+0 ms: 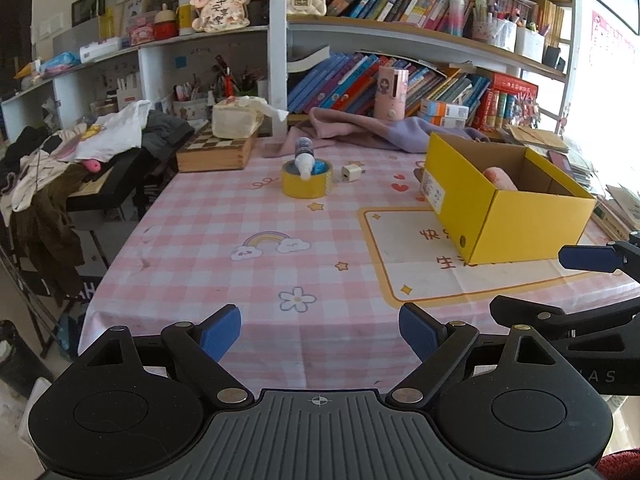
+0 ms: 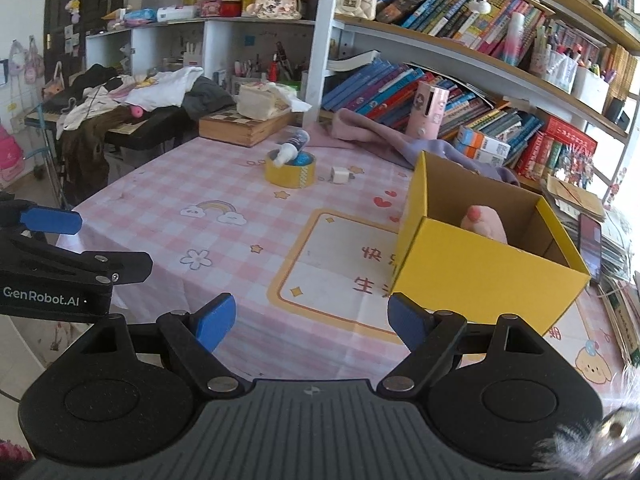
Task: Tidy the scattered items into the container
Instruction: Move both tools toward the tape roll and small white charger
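A yellow cardboard box (image 1: 532,220) (image 2: 480,272) stands open on the right of the pink checked table, with a pink plush toy (image 1: 502,178) (image 2: 486,224) inside. Farther back lies a yellow tape roll (image 1: 307,186) (image 2: 290,176) with a small white-capped bottle (image 1: 304,158) (image 2: 290,148) resting on it. A white charger plug (image 1: 352,173) (image 2: 341,175) sits just right of the roll. My left gripper (image 1: 320,334) is open over the near table edge, nothing between its fingers. My right gripper (image 2: 310,324) is also open and empty, near the box's front left corner.
Pink and purple cloth (image 1: 360,128) lies at the back of the table, beside a chessboard box (image 1: 218,150) topped with a tissue pack. Bookshelves fill the wall behind. A pile of clothes (image 1: 80,148) sits left of the table. Books and a phone (image 2: 590,246) lie right of the box.
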Demonstrator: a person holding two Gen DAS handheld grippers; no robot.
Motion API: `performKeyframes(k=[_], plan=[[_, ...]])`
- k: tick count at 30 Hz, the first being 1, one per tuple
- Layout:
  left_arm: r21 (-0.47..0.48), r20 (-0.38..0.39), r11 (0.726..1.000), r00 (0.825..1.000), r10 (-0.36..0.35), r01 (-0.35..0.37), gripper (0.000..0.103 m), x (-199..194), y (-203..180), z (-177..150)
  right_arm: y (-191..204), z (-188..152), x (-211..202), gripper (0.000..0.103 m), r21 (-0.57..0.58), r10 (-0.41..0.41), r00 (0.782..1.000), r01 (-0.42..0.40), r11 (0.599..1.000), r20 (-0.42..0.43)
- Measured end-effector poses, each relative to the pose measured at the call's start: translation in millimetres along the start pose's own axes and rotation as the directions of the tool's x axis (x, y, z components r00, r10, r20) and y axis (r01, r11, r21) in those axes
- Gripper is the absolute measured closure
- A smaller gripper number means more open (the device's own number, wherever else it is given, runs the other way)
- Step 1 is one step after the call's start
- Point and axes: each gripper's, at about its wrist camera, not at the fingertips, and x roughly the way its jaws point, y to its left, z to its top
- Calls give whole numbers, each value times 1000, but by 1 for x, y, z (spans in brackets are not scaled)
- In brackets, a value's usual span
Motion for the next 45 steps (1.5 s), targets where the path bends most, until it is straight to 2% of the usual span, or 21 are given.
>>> performKeyframes(k=[18,45], plan=[[11,-24,1000,1000,9,-8,14,16,-5,7,-5,6,11,20,-16,17,1000,-17,1000,-6],[-22,-85,997,994,72,-74,14,61,8,25,-5,34,71,20,-68,89,995,-91,993,-44]])
